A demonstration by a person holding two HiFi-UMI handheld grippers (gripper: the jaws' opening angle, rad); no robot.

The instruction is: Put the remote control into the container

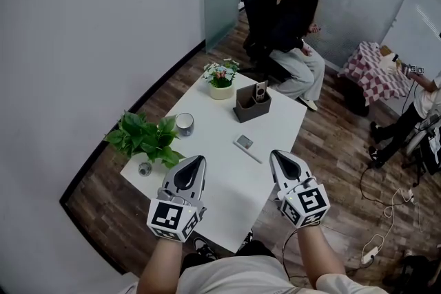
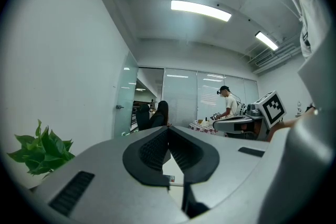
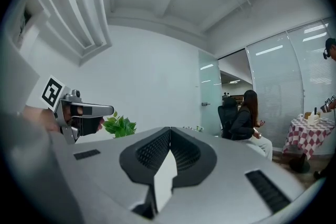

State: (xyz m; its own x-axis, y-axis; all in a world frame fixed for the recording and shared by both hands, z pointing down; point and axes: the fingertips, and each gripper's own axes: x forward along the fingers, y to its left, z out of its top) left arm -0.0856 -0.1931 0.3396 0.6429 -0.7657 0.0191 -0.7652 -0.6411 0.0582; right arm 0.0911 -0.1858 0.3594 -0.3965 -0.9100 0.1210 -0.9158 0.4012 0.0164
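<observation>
Remote control (image 1: 260, 91) in container (image 1: 249, 109), far beyond closed jaws

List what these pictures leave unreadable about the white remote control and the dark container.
Flat white remote control: buttons too small in head view; not recognisable in either gripper view, behind the left gripper and right gripper bodies.
Dark brown box container: floor hidden by its front wall, head view.
Small grey object beside the green leafy plant: too small to identify, head view.
</observation>
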